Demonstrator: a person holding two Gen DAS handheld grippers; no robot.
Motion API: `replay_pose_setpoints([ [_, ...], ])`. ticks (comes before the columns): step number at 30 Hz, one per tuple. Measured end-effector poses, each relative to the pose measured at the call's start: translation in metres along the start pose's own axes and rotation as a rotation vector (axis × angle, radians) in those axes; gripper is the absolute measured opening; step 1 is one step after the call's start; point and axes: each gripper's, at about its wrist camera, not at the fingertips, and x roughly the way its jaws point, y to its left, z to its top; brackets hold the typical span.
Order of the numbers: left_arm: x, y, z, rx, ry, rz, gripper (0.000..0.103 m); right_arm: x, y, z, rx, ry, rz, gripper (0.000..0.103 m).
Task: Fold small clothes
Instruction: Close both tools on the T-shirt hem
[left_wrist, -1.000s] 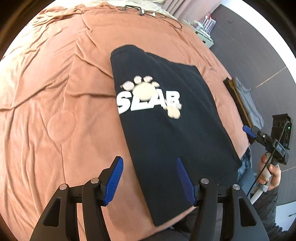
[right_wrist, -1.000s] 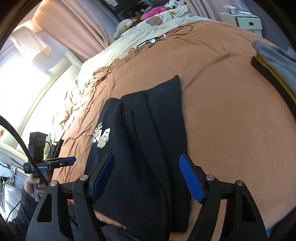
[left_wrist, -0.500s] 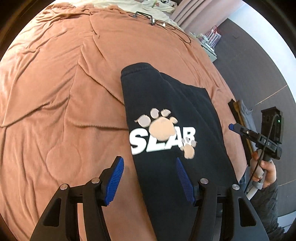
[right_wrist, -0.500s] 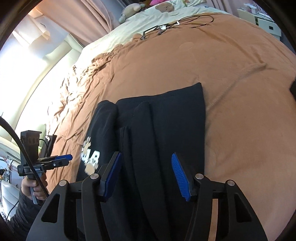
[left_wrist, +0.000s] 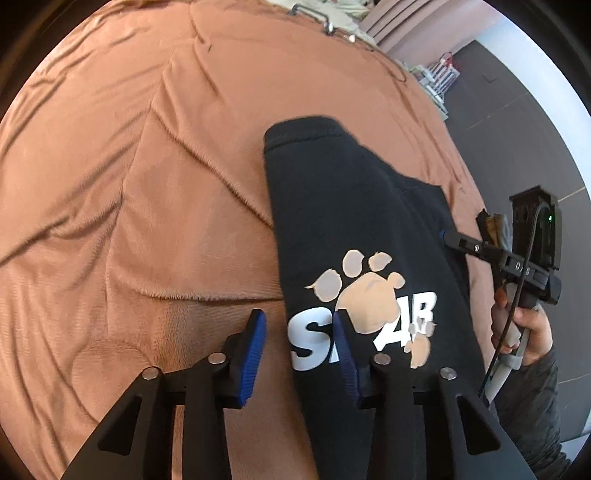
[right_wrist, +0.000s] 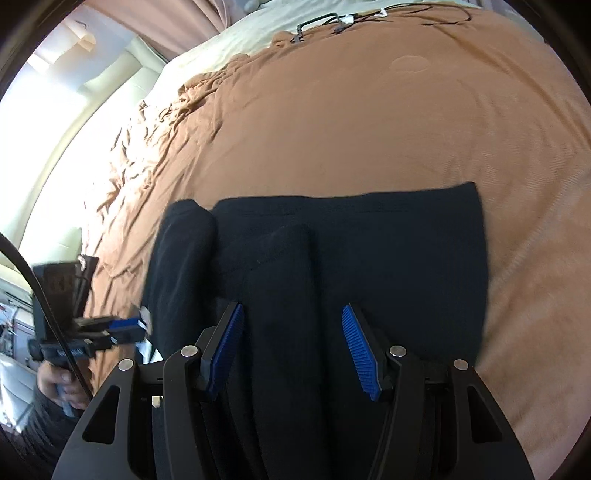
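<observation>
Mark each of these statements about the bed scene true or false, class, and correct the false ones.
1. The black garment lies on a brown blanket. True.
2. The garment's print shows a star. False: it shows paw prints and white letters.
3. The left gripper is shut on the garment. False: its jaws stand open at the garment's edge.
4. The right gripper is open above black fabric. True.
5. Cables lie at the far end of the bed. True.
</observation>
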Motion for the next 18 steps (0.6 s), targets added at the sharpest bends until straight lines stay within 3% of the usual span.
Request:
replay_pose_setpoints([
  [3,0.003,0.002,-0.001,0.005,0.004,0.002,0.037,0.010,0.000,0.005,0.002,0.013,0.003,0.029],
  [5,0.003,0.001,-0.001,0.016,0.006,0.012,0.036,0.014,0.001,0.006,-0.006,0.016,-0.022,0.008],
  [18,-0.019,-0.016,0.015,0.071,-0.011,0.071,0.036,-0.035,0.008,-0.006,-0.003,-0.102,-0.073,0.004],
])
